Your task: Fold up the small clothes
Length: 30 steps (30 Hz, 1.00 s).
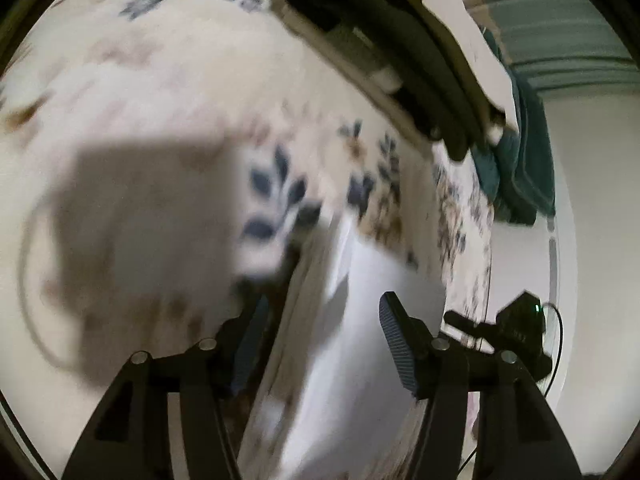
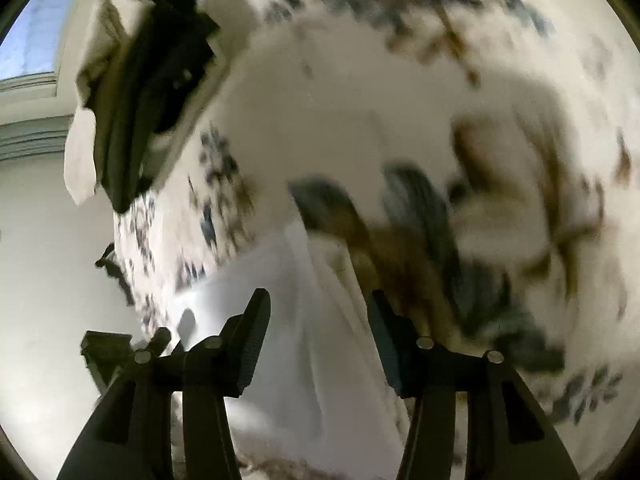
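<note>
A white garment (image 1: 352, 360) lies on a cream bedsheet with blue and brown flowers (image 1: 160, 80), blurred in both views. My left gripper (image 1: 324, 300) stands open over it, its fingers apart on either side of the cloth, with no pad pressing on it. In the right wrist view the same white garment (image 2: 312, 340) runs down between the fingers of my right gripper (image 2: 318, 294), which is also open. The body of the right gripper (image 1: 516, 328) shows close by at the lower right of the left wrist view.
A stack of folded dark and white clothes (image 1: 400, 52) (image 2: 160, 80) sits at the far end of the bed. A teal cloth (image 1: 520, 168) hangs over the bed's edge beside it. A pale wall (image 1: 592, 240) and a window (image 2: 36, 40) lie beyond the bed.
</note>
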{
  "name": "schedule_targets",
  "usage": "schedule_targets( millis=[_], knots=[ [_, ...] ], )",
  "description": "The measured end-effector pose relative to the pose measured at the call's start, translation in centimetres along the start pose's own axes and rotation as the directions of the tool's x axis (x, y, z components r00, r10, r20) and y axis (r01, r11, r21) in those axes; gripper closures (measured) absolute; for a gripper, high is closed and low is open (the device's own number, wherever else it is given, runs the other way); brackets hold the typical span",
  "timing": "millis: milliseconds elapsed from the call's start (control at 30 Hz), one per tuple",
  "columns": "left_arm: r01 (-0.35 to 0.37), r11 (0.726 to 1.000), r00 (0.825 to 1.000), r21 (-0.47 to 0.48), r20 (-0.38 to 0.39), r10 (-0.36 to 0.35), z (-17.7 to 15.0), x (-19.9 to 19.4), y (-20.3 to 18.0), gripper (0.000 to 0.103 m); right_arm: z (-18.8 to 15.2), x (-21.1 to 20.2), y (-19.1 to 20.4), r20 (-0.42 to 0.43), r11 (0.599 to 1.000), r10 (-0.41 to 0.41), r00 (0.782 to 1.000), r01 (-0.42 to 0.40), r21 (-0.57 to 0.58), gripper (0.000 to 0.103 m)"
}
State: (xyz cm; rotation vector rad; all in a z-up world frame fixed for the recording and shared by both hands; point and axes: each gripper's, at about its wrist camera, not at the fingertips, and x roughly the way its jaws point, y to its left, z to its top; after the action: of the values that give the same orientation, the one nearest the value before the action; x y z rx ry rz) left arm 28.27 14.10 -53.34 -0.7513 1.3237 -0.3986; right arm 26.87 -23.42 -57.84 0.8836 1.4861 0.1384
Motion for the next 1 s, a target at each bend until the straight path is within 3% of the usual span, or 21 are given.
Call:
schedule_targets(
  millis=[233,300,367,400,433,500,633,767,867,900,933,1000],
  knots=[
    [0.011,1.000,0.997,-0.018,-0.081,-0.013,-9.5,-2.0,2.7,0.048,-8.2,-0.3,-4.9,-0.139,0.998,0.035,0.990,-0.028,0.050,0.050],
    [0.012,1.000,0.995,-0.028,-0.100,-0.015,-11.0,-1.5,3.2,0.050,-10.4,0.4,-6.4,-0.173,0.993,0.089,0.981,-0.073,0.097,0.050],
    [0.015,1.000,0.996,-0.017,-0.088,-0.016,-11.7,-1.4,3.2,0.067,-11.7,1.1,-7.3,-0.184,0.986,0.125,0.975,-0.101,0.135,0.051],
    [-0.003,1.000,0.997,-0.002,-0.080,0.003,-11.9,-1.3,3.1,0.088,-12.4,1.4,-7.6,-0.179,0.984,0.127,0.976,-0.101,0.146,0.053],
    [-0.010,1.000,0.997,-0.005,-0.075,0.009,-11.9,-1.4,3.2,0.094,-12.9,1.4,-7.7,-0.162,0.985,0.126,0.979,-0.103,0.141,0.073],
    [0.001,1.000,0.999,-0.029,-0.051,-0.003,-11.6,-1.9,3.5,0.098,-13.5,1.2,-7.8,-0.116,0.988,0.097,0.989,-0.082,0.128,0.095],
    [-0.017,1.000,1.000,-0.026,-0.022,0.016,-11.3,-2.8,3.9,0.098,-14.0,0.3,-8.3,-0.040,0.985,0.073,0.997,-0.066,0.158,0.097],
    [-0.034,0.998,0.999,-0.049,-0.009,0.034,-11.0,-4.2,5.0,0.098,-13.9,0.0,-7.3,-0.045,0.991,0.051,0.998,-0.045,0.124,0.097],
    [-0.012,0.991,1.000,-0.131,-0.009,0.011,-11.5,-5.1,6.2,0.094,-13.5,-0.2,-6.7,-0.068,0.990,0.064,0.996,-0.055,0.129,0.092],
    [-0.003,0.986,1.000,-0.168,-0.007,0.001,-11.7,-5.3,6.4,0.082,-13.5,-0.3,-6.9,-0.071,0.984,0.084,0.994,-0.071,0.165,0.091],
    [0.012,0.978,1.000,-0.207,-0.002,-0.013,-12.1,-5.3,6.7,0.055,-13.4,-0.7,-7.8,-0.067,0.975,0.103,0.992,-0.087,0.205,0.087],
    [0.086,0.950,0.996,-0.301,0.032,-0.080,-13.6,-5.3,7.0,0.037,-14.0,-1.0,-9.0,-0.057,0.953,0.141,0.988,-0.120,0.277,0.066]
  ],
)
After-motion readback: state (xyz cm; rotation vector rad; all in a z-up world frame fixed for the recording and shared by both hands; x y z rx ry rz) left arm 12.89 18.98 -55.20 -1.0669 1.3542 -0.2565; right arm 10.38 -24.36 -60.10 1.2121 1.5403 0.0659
